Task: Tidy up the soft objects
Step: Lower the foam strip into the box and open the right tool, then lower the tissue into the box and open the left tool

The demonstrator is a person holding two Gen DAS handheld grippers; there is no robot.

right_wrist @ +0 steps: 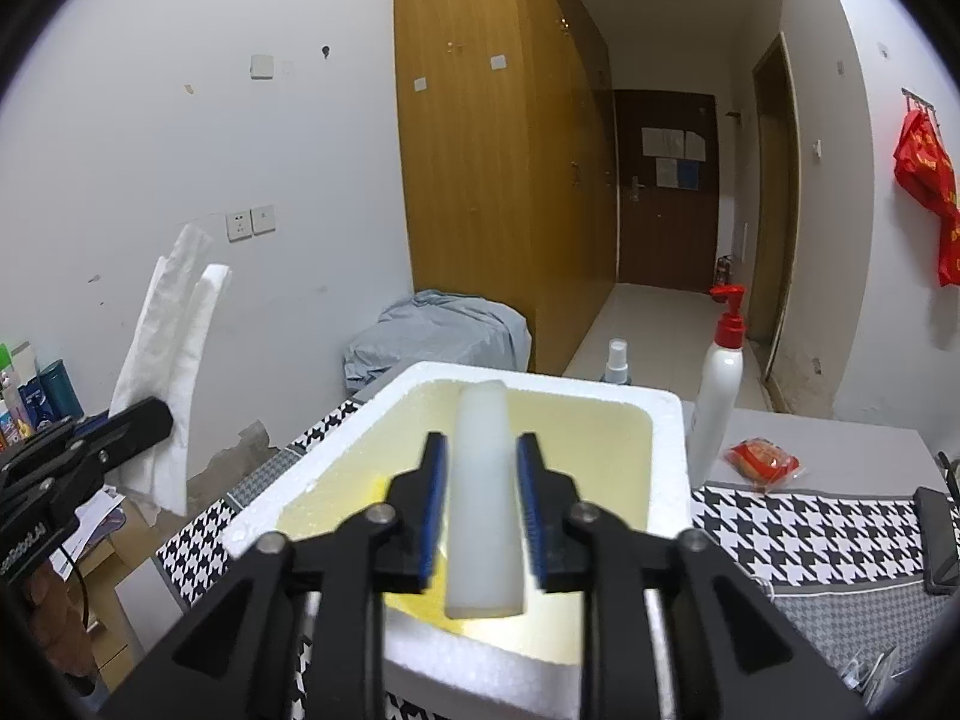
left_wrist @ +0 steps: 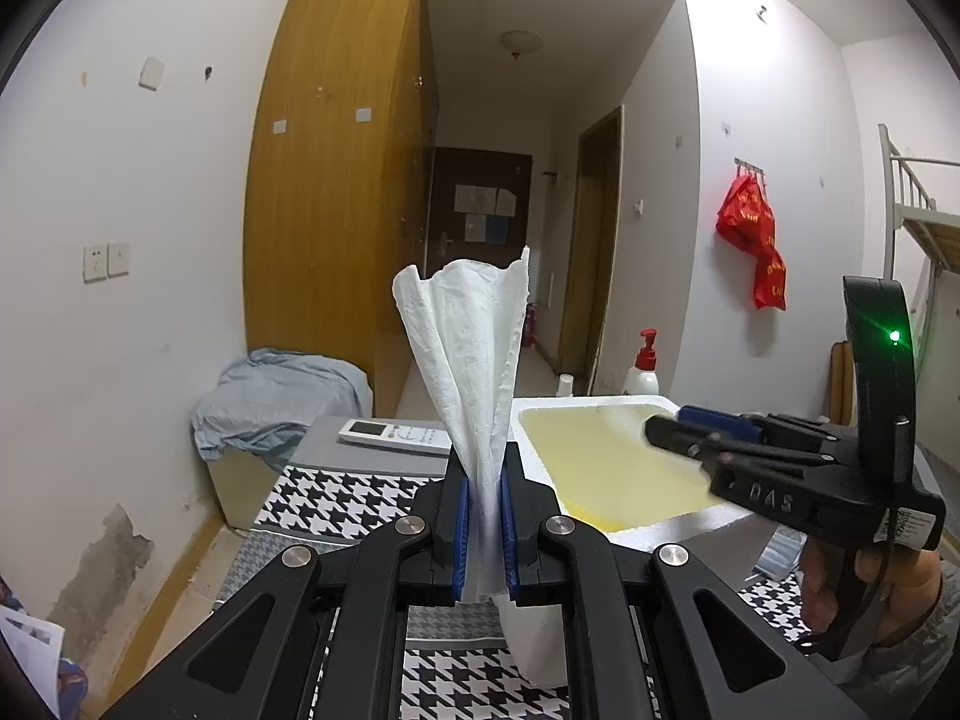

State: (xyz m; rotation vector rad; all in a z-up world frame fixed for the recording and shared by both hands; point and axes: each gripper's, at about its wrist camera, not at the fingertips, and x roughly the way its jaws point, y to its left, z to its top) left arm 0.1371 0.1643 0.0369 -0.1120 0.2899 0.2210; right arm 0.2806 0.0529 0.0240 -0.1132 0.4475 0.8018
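Firstly, keep the left fingers pressed fully shut on the white paper towel, with its loose end fanning up above them. Note the right fingers standing parted, with the white foam roll between the pads but seemingly not pressed by them, low over the yellowish inside of the foam box. Let the roll settle lengthwise inside, then draw the right fingers straight back without brushing it. Next carry the towel over the box rim and lower it well before opening, to stop such light paper from drifting. Mind the pump bottle just beside the box on the worktop
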